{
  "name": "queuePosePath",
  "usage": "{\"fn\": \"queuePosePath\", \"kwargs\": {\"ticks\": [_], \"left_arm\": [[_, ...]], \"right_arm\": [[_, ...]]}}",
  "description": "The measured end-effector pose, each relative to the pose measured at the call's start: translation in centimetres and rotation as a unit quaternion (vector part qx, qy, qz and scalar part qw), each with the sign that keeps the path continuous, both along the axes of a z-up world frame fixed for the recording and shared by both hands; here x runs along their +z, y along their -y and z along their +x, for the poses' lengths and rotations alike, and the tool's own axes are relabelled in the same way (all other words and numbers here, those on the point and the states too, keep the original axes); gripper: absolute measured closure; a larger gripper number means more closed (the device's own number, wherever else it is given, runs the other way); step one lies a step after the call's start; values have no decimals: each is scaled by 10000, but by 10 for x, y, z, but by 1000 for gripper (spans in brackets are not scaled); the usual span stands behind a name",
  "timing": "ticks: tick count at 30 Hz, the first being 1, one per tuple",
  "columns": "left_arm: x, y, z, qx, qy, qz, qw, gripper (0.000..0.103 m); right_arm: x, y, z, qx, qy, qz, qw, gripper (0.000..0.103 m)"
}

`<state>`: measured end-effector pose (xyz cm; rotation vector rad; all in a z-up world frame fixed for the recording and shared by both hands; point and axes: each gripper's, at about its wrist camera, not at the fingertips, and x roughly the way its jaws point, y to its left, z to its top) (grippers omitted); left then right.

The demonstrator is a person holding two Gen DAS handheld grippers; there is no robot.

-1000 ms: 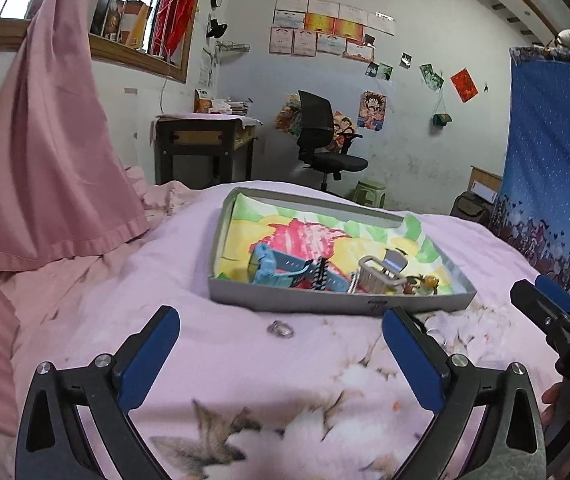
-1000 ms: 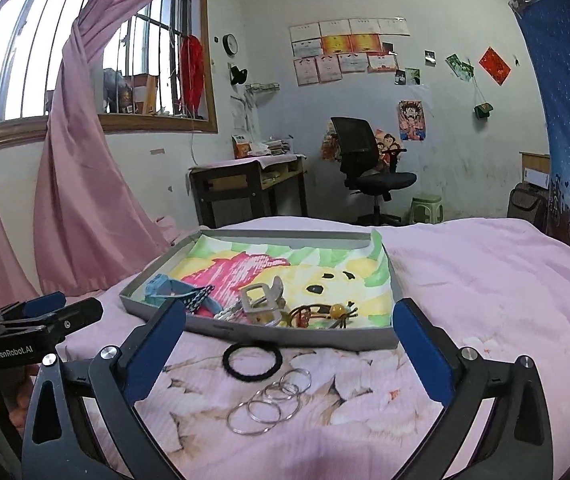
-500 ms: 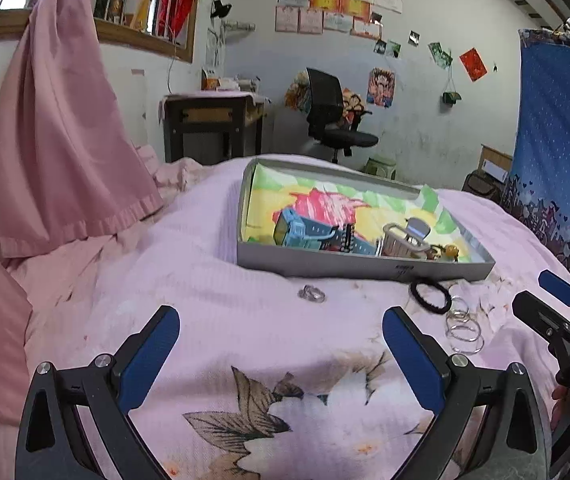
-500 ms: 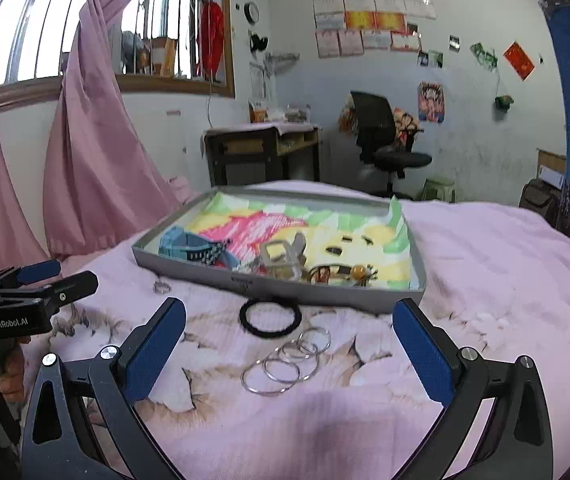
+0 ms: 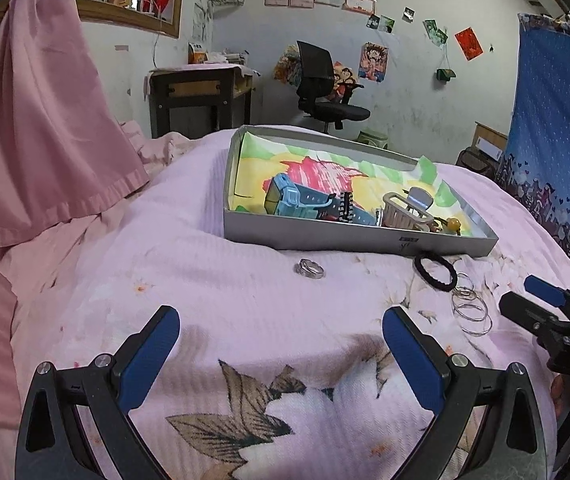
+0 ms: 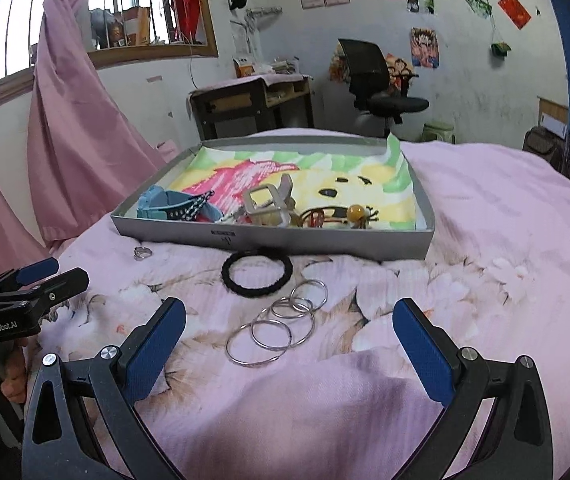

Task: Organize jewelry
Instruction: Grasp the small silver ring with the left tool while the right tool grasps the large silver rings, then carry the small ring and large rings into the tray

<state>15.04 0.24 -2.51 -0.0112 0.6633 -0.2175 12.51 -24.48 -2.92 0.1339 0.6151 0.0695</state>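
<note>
A grey tray [image 5: 349,240] [image 6: 325,242] with a colourful liner sits on the pink bed and holds a blue watch [image 5: 297,200], a hair clip [image 6: 269,208] and small trinkets. In front of it lie a small silver ring [image 5: 310,269] [image 6: 142,253], a black hair tie [image 6: 257,274] [image 5: 435,271] and several silver bangles [image 6: 277,328] [image 5: 470,308]. My left gripper [image 5: 281,340] is open and empty, short of the ring. My right gripper [image 6: 289,336] is open and empty, just behind the bangles.
A pink curtain [image 5: 45,120] hangs at the left. A desk [image 5: 201,96], an office chair [image 5: 325,92] and a blue hanging cloth [image 5: 557,120] stand beyond the bed. Each gripper shows at the edge of the other's view.
Both grippers have pulled back and risen from the tray, so the ring, hair tie and bangles now sit farther ahead. Both stay open.
</note>
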Motion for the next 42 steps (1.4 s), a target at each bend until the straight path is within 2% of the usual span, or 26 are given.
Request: {"fn": "queuePosePath", "kwargs": {"ticks": [2,6,10,15,20,26,30,39,42], "left_arm": [[-1,1,1,-43,-7,-9,10000,1],[0,6,5,-203,-10,19,9998,8],[-2,16,13,-402,-36,149,9991,17],[-7,23,27,-620,-192,177,9977,32],[-11,27,49,-721,-405,82,9965,38],[-16,30,64,-739,-614,6,9954,46],[-19,31,69,-797,-709,-19,9943,55],[-25,35,72,-835,-824,46,9931,80],[-25,37,69,-856,-797,124,9931,83]], "right_arm": [[-4,1,4,22,-123,36,9999,3],[-12,-3,13,153,-356,31,9992,25],[-18,-9,19,318,-530,5,9981,26],[-24,-13,26,401,-705,-3,9967,32],[-29,-14,31,421,-825,55,9957,38],[-33,-16,36,495,-951,61,9942,49],[-35,-20,38,567,-966,73,9937,62],[-34,-24,37,668,-940,56,9933,62],[-34,-25,36,715,-926,51,9931,63]]}}
